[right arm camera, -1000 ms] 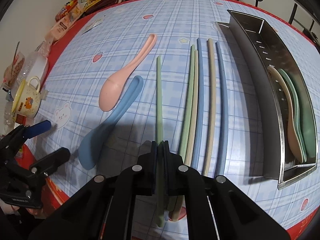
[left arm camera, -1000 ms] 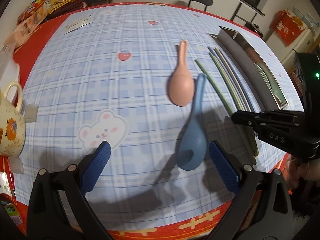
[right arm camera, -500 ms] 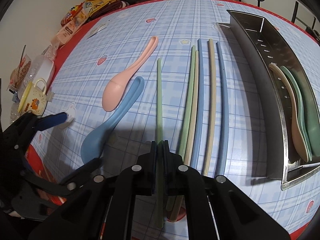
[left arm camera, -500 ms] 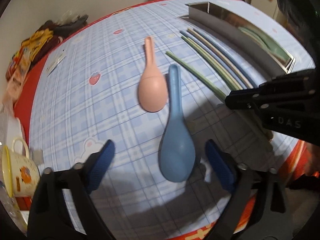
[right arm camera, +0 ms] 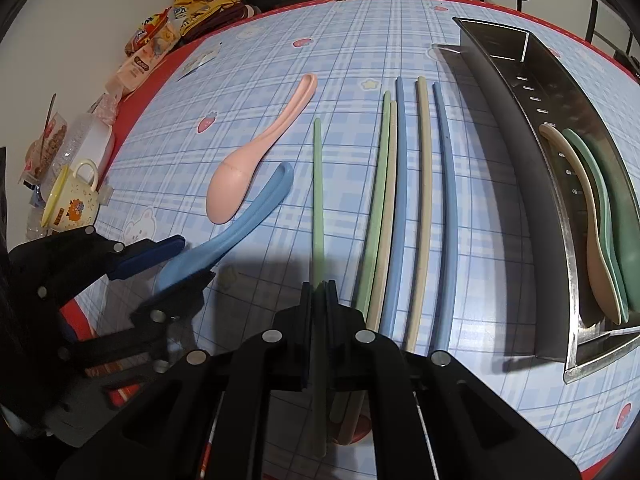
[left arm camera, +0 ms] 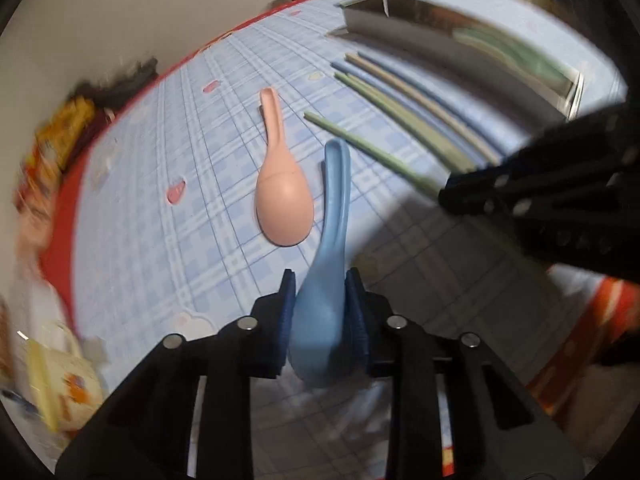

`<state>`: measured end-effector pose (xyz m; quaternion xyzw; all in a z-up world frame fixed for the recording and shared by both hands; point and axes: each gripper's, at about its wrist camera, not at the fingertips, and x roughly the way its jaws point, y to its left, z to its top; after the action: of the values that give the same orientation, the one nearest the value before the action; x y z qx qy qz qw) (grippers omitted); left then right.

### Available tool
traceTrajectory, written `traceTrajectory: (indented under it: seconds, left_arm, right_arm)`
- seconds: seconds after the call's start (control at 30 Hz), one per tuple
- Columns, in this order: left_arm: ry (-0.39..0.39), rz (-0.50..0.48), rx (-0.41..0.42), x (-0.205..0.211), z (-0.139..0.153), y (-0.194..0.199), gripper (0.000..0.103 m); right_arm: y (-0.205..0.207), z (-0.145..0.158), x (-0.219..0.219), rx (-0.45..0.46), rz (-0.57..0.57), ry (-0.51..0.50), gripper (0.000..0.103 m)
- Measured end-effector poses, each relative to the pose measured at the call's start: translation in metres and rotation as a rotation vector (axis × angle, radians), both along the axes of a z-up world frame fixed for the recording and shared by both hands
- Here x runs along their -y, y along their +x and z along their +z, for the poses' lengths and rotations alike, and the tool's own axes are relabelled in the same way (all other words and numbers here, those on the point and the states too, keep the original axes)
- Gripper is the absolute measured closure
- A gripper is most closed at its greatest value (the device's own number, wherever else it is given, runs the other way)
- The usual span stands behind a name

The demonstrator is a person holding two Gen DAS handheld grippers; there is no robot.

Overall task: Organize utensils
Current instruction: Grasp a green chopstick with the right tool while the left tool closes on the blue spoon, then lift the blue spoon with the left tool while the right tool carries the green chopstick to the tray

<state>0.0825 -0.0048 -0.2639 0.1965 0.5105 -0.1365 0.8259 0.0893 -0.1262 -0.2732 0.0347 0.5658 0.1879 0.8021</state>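
Note:
A blue spoon [left arm camera: 337,200] [right arm camera: 244,228] lies on the checked tablecloth with its bowl between the blue pads of my left gripper [left arm camera: 320,280] [right arm camera: 192,260]. Those jaws are closing, and both pads touch the bowl's sides. Just left of it, untouched, lies a pink spoon [left arm camera: 284,204] [right arm camera: 240,172]. My right gripper [right arm camera: 319,286] [left arm camera: 448,196] is shut on the near end of a single green chopstick [right arm camera: 318,200] [left arm camera: 376,154], which lies along the table. The two grippers are close together near the table's front edge.
Several green, beige and blue chopsticks [right arm camera: 400,200] lie side by side right of the held one. A long metal tray [right arm camera: 516,148] at the right holds three spoons [right arm camera: 600,220]. At the left edge are a yellow mug [right arm camera: 72,204], a container and snack packets [right arm camera: 160,40].
My left gripper rolled and moved forward over the blue spoon, then its wide-open jaws closed onto the bowl. The right gripper kept still, shut on the green chopstick.

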Motion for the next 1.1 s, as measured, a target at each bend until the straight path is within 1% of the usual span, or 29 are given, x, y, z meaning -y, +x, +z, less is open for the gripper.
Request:
traceTrajectory:
  seconds: [0.07, 0.1, 0.13, 0.2, 0.27, 0.33, 0.37, 0.43, 0.47, 0.67, 0.87, 0.97, 1.1]
  left_arm:
    - [-0.098, 0.051, -0.032, -0.014, 0.003, 0.002, 0.080]
    - [-0.176, 0.101, -0.066, -0.027, 0.004, 0.004, 0.080]
    - [-0.229, 0.136, -0.088, -0.035, 0.004, 0.005, 0.080]
    - [-0.356, 0.222, -0.141, -0.057, 0.002, 0.011, 0.081]
    - [-0.416, 0.271, -0.170, -0.070, -0.001, 0.013, 0.082]
    - [-0.423, 0.302, -0.187, -0.079, -0.006, 0.014, 0.089]
    - [-0.428, 0.318, -0.198, -0.082, -0.008, 0.014, 0.091]
    - [-0.468, 0.342, -0.217, -0.089, -0.013, 0.014, 0.090]
    - [-0.469, 0.340, -0.218, -0.090, -0.014, 0.016, 0.089]
    - [-0.444, 0.301, -0.209, -0.085, -0.014, 0.015, 0.087]
    - [-0.401, 0.238, -0.190, -0.073, -0.013, 0.020, 0.083]
    - [-0.412, 0.214, -0.198, -0.069, -0.012, 0.026, 0.077]
    - [-0.407, 0.188, -0.197, -0.063, -0.012, 0.032, 0.077]
  right_arm:
    - [0.000, 0.000, 0.001, -0.001, -0.002, 0.005, 0.097]
    - [0.000, 0.001, 0.001, -0.001, -0.003, 0.006, 0.097]
    - [0.000, 0.001, 0.001, -0.001, -0.004, 0.006, 0.097]
    - [0.000, 0.001, 0.000, -0.001, -0.004, 0.004, 0.097]
    - [0.000, 0.001, -0.001, -0.002, -0.005, 0.003, 0.097]
    - [0.000, 0.001, -0.001, -0.003, -0.005, 0.001, 0.097]
    - [0.001, 0.000, -0.002, -0.004, -0.005, 0.001, 0.097]
    - [0.001, 0.000, -0.002, -0.004, -0.005, 0.000, 0.097]
    - [0.001, 0.000, -0.002, -0.004, -0.006, 0.001, 0.097]
    - [0.002, 0.000, -0.004, -0.001, 0.001, -0.018, 0.097]
    - [0.001, 0.002, -0.015, 0.016, 0.038, -0.085, 0.097]
    - [0.001, 0.002, -0.019, 0.021, 0.055, -0.114, 0.097]
    - [0.001, 0.003, -0.027, 0.033, 0.091, -0.169, 0.097]
